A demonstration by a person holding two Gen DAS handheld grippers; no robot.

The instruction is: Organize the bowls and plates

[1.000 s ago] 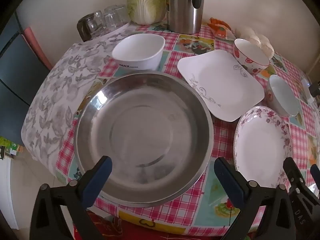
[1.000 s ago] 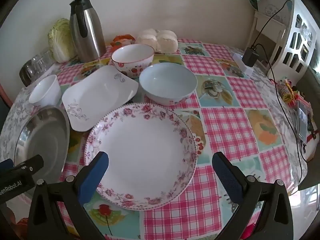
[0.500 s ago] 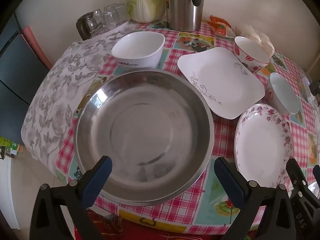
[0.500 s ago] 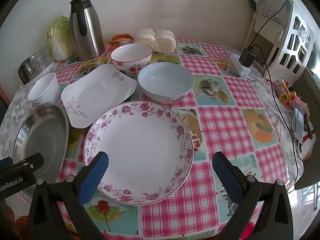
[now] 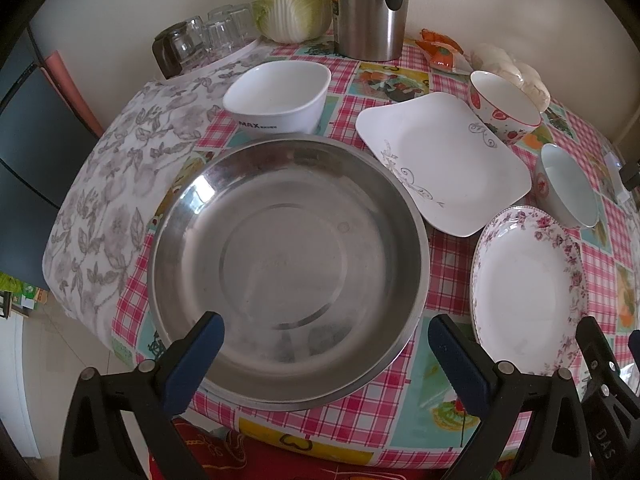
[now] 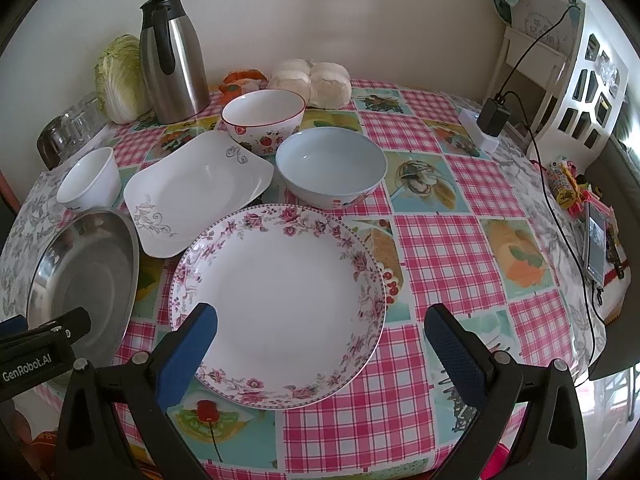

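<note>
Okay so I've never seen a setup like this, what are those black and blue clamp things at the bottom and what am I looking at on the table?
They are two hand-held grippers, each with a camera looking along its fingers. One picture comes from the left gripper, which hangs open over a steel basin. The other comes from the right gripper, open above a floral plate. Neither holds anything. Also on the checked tablecloth are a square white plate, a blue bowl, a strawberry bowl, a small white bowl, a steel jug and a cabbage.
</note>
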